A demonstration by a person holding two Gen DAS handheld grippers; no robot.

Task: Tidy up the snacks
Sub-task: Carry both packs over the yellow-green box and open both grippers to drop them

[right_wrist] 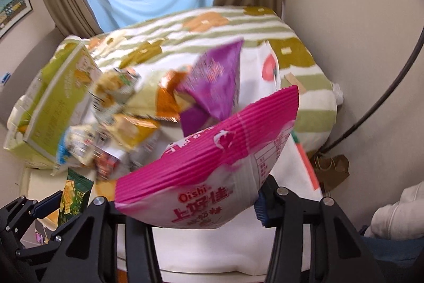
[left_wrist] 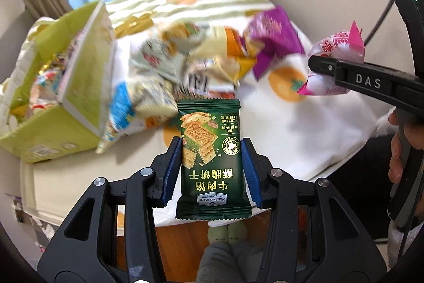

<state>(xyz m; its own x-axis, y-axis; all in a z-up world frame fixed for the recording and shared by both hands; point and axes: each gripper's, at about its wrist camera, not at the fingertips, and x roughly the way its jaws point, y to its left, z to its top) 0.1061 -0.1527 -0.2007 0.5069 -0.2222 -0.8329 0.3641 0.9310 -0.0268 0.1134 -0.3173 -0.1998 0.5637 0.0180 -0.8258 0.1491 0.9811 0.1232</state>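
My left gripper [left_wrist: 211,150] is shut on a dark green cracker packet [left_wrist: 212,158], held above the table's near edge; the packet also shows in the right wrist view [right_wrist: 74,198]. My right gripper [right_wrist: 212,192] is shut on a pink and white Oishi snack bag [right_wrist: 212,171], held above the table's right side; it shows in the left wrist view [left_wrist: 334,65]. A heap of snack packets [left_wrist: 185,62] lies on the table, with a purple bag [right_wrist: 214,81] at its far right.
An open green cardboard box [left_wrist: 66,86] with snacks inside stands at the left, also in the right wrist view [right_wrist: 50,108]. An orange-print white cloth [left_wrist: 304,118] covers the table. A striped blanket [right_wrist: 304,65] lies behind. A wall is at the right.
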